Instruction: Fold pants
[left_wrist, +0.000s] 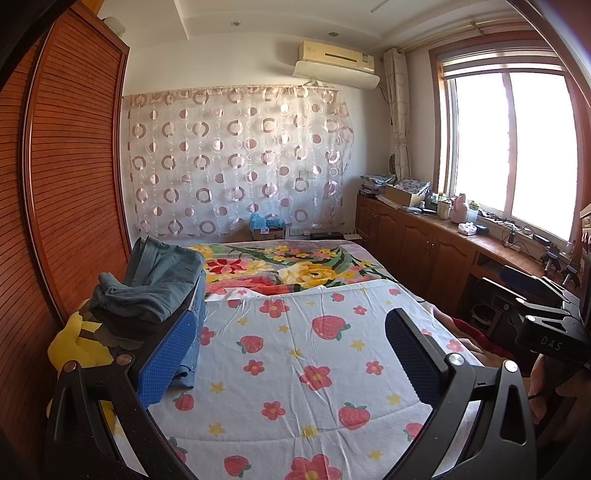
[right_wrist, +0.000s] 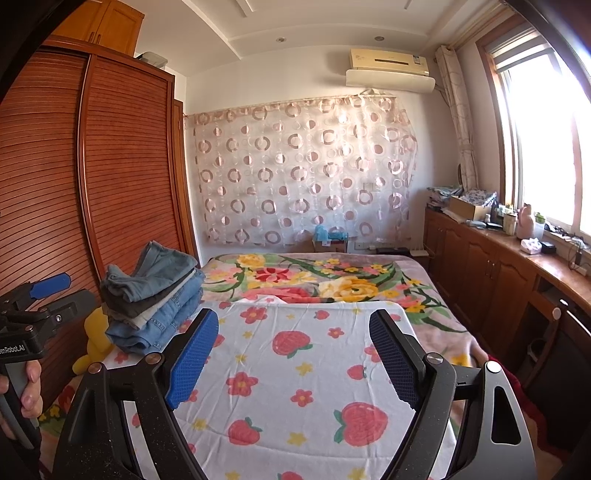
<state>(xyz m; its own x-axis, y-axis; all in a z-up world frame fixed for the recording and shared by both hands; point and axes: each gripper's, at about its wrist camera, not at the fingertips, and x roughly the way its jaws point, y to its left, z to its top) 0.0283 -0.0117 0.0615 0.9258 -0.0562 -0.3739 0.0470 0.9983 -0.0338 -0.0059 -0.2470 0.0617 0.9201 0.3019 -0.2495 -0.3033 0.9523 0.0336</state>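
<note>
A stack of folded pants (left_wrist: 155, 291) lies at the left edge of the bed, with a crumpled teal-grey pair on top and blue jeans beneath; it also shows in the right wrist view (right_wrist: 155, 299). My left gripper (left_wrist: 291, 336) is open and empty above the strawberry-print sheet (left_wrist: 306, 362), its left finger just in front of the stack. My right gripper (right_wrist: 295, 339) is open and empty over the same sheet (right_wrist: 295, 369), to the right of the stack. Each handle shows in the other's view.
A wooden wardrobe (right_wrist: 92, 177) stands close along the bed's left side. A yellow plush toy (right_wrist: 96, 339) lies beside the stack. A floral blanket (right_wrist: 317, 280) covers the far bed. Cluttered wooden cabinets (right_wrist: 491, 266) run under the window at right.
</note>
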